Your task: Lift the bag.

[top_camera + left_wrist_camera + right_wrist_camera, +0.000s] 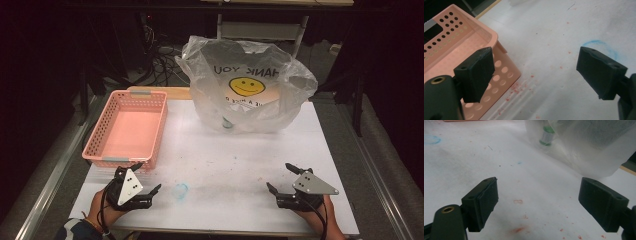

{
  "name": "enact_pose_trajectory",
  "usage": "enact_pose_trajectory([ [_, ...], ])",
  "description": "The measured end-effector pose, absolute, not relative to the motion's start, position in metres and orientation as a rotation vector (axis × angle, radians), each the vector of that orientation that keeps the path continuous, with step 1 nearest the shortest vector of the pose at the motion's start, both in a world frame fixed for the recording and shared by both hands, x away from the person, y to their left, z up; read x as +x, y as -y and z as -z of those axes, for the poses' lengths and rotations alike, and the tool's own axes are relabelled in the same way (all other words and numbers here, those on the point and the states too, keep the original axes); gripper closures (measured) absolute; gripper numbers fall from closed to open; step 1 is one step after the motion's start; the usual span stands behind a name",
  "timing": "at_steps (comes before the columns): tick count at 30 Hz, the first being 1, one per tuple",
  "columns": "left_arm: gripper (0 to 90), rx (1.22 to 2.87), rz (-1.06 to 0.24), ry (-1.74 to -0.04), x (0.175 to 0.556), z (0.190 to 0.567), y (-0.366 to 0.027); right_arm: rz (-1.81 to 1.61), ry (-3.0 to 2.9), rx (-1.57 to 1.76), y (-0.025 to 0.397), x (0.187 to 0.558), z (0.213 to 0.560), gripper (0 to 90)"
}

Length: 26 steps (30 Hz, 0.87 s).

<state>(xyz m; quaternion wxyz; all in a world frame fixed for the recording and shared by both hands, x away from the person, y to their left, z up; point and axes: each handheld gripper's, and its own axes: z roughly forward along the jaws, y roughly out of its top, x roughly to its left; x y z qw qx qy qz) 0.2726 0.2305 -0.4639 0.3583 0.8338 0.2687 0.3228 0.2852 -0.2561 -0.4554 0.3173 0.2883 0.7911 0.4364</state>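
The white desk [215,165] carries a crumpled translucent plastic bag with a yellow smiley print [247,87] at its far centre. The bag is probably light, limp and slippery; grip a gathered fold near the top. A pink perforated plastic basket [127,127] stands to the left. The left gripper [148,178] and right gripper [280,178] are both spread and empty. The right gripper view reveals a small green-capped bottle [546,136] inside the bag.

Plastic bag [247,85], 12 o'clock on surface: contents veiled; small green-banded container [546,136] blurred through film. Pink basket [456,50] cut off at left edge, left gripper view.
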Motion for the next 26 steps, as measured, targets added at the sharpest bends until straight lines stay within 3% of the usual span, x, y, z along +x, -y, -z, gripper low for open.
enact_pose_trajectory([
  [26, 14.6, 2.153, -0.826, -0.692, 0.2794, 0.4631, -0.2253, -1.146, -2.096, 0.795, 0.2634, 0.2871, 0.4572, 17.6],
])
